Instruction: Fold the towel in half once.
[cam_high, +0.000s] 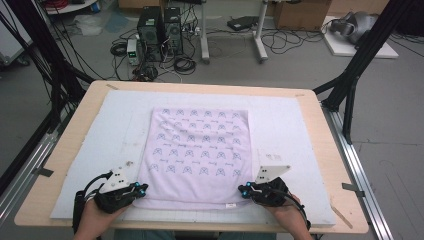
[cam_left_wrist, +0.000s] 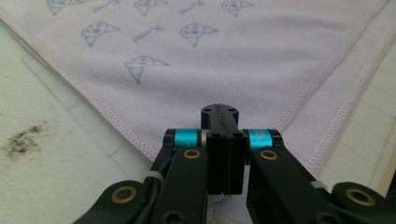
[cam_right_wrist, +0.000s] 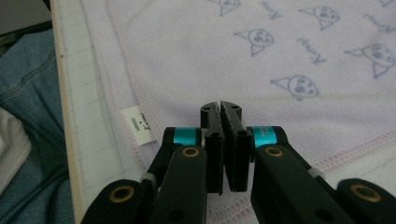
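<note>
A pale lilac, square terry cloth printed with small blue cartoon faces (cam_high: 197, 152) lies flat on a white gridded foam mat (cam_high: 85, 165) that covers a light wooden table (cam_high: 70, 132), with the cloth's near edge close to the person's side.

At the cloth's near left corner, the left gripper (cam_high: 141, 189), black with turquoise rings behind its jaws, sits low on the mat in the person's left hand (cam_high: 97, 220). In the left gripper view its jaws are pressed fully together right at the pink-stitched corner of the cloth (cam_left_wrist: 205, 70), the corner tip running under the jaw tips (cam_left_wrist: 219, 112); whether fabric is actually pinched between them cannot be told. A dark smudge (cam_left_wrist: 21, 140) marks the mat to the left of that corner.

At the cloth's near right corner, the right gripper (cam_high: 243, 190) rests in the person's right hand (cam_high: 290, 215). In the right gripper view its jaws also meet, tips (cam_right_wrist: 220, 109) over the hemmed edge of the cloth (cam_right_wrist: 196, 51), beside a small white sewn-in label (cam_right_wrist: 139, 123); a grip on the fabric cannot be confirmed.
</note>
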